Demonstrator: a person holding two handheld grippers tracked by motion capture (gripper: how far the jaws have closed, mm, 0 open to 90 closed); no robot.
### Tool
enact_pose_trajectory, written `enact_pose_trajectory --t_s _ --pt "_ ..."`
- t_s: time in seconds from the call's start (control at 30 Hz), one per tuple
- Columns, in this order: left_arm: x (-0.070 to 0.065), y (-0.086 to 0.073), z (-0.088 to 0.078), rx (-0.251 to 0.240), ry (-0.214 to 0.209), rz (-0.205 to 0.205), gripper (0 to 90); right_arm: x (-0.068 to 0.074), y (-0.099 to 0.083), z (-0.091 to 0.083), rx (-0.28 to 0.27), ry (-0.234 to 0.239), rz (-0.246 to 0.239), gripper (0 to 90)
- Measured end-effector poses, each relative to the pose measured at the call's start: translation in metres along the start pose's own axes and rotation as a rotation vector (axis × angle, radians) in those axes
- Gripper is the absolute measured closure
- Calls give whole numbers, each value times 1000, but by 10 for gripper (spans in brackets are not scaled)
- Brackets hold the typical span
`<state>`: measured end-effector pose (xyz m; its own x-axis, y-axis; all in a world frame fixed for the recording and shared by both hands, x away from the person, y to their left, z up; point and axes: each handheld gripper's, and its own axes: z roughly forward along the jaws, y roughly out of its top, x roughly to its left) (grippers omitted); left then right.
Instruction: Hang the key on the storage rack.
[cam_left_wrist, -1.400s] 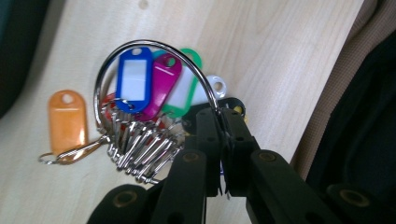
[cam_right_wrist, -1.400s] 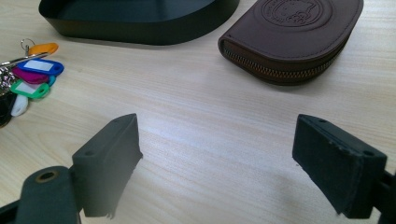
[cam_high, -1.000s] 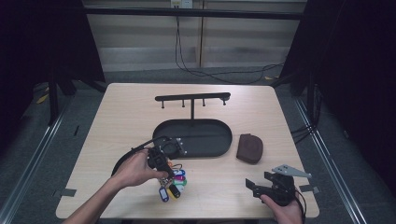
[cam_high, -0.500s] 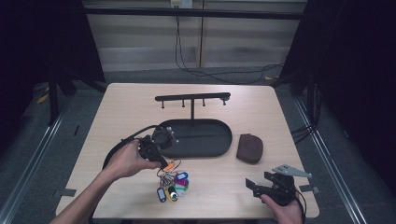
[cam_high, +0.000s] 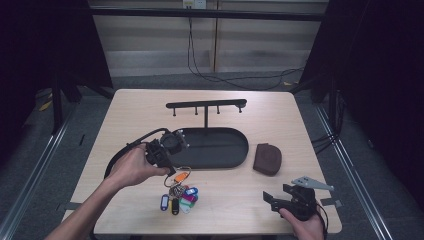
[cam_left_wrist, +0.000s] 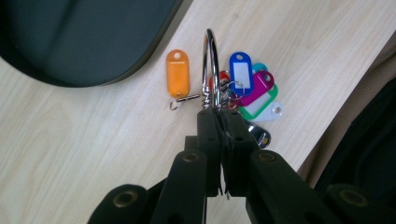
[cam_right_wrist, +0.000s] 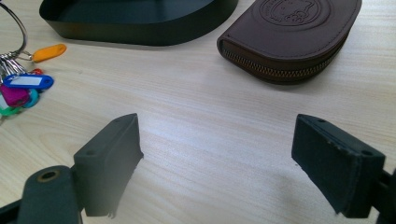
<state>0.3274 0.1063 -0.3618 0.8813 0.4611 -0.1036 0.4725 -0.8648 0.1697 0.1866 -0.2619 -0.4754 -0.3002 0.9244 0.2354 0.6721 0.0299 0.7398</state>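
A bunch of coloured key tags (cam_high: 180, 200) hangs from a large metal ring (cam_left_wrist: 211, 65) and trails onto the wooden table. My left gripper (cam_left_wrist: 219, 112) is shut on the ring's near side and holds it on edge above the table, just in front of the black oval tray (cam_high: 235, 160). An orange tag (cam_left_wrist: 178, 73) dangles apart from the blue, purple and green ones (cam_left_wrist: 252, 88). My right gripper (cam_right_wrist: 217, 158) stands open near the table's front right edge (cam_high: 274, 199), with nothing between its pads.
A black rack with pegs (cam_high: 206, 105) rises behind the tray. A brown zipped pouch (cam_high: 266, 159) lies to the right of the tray, ahead of the right gripper (cam_right_wrist: 289, 32). A cable loops from the left gripper across the table's left side.
My left hand has risen and drawn back toward the tray with the ring in its jaws, pulling the tags up and along. The right gripper has stayed put.
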Motion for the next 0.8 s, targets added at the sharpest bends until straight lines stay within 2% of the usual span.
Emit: enact_pose_trajectory --t_s 0.07,0.2,0.3,0.47,0.5,0.6,0.63,0.8 --pt "1 1 -3 11 4 3 879 0 0 0 -1 0 1 154" --pt "2 3 -9 7 14 -19 879 0 0 0 1 -1 1 154" --pt "-1 6 -15 28 35 -25 879 0 0 0 2 0 1 154" --pt "-2 7 -21 40 28 4 879 0 0 0 2 0 2 154" --pt "-2 7 -23 32 26 -4 879 0 0 0 3 0 2 154" --pt "-2 9 -28 29 17 8 879 0 0 1 5 2 2 154" --pt "-2 10 -32 16 27 -4 879 -1 0 1 7 1 3 154" --pt "0 12 -40 26 18 1 879 -1 0 2 12 6 8 154"
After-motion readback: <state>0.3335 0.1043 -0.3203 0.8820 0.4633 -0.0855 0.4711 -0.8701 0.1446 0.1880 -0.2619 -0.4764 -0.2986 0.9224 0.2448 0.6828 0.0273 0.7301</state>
